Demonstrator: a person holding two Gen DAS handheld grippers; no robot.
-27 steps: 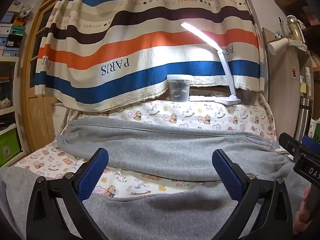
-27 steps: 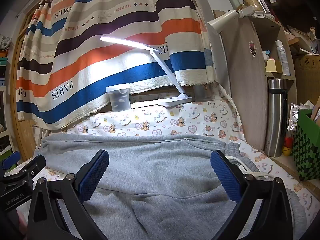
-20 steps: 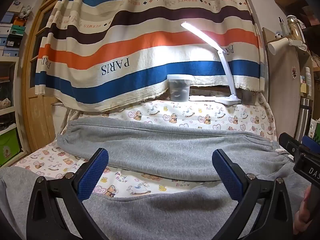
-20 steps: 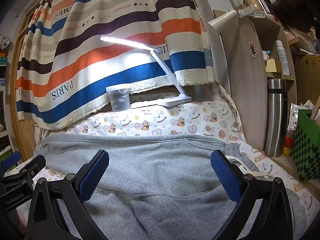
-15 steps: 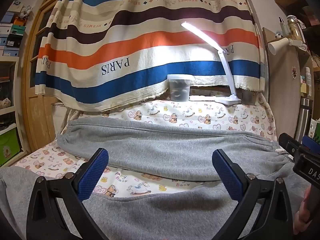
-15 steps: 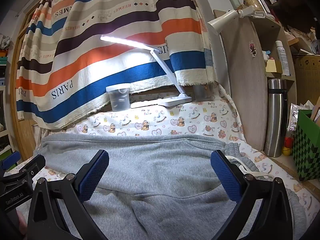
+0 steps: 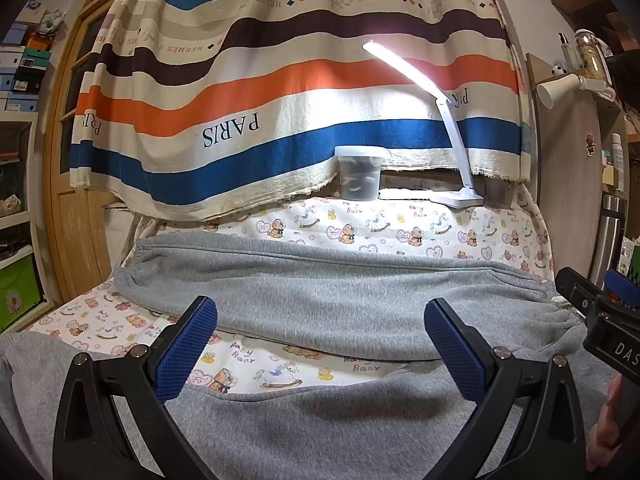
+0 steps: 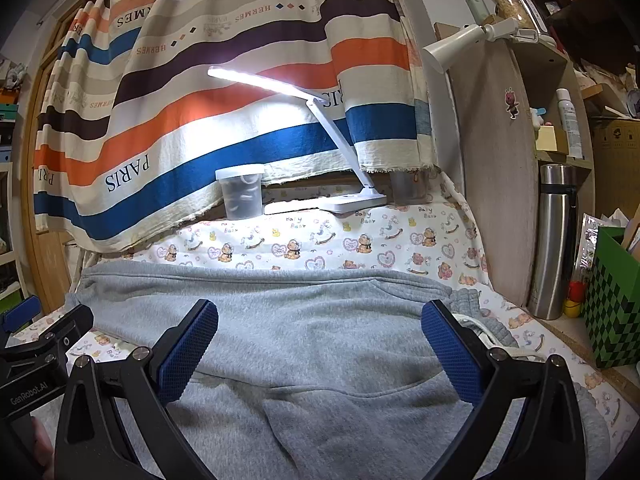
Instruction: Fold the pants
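Grey sweatpants (image 7: 320, 292) lie spread on a bear-print sheet (image 7: 360, 232), one leg stretched across the far side, the other across the near side, with a strip of sheet between them. My left gripper (image 7: 320, 348) hovers open over the near leg, nothing between its blue pads. In the right wrist view the pants (image 8: 320, 320) fill the foreground, waistband with a white drawstring at the right. My right gripper (image 8: 320, 348) is open above the seat area, holding nothing. Each view shows the other gripper at its edge.
A striped blanket (image 7: 280, 100) hangs behind the surface. A lit white desk lamp (image 7: 452, 184) and a clear plastic tub (image 7: 358, 176) stand at the back. At the right are a steel flask (image 8: 554, 240), a wooden shelf panel (image 8: 500, 180) and a green checked box (image 8: 612, 300).
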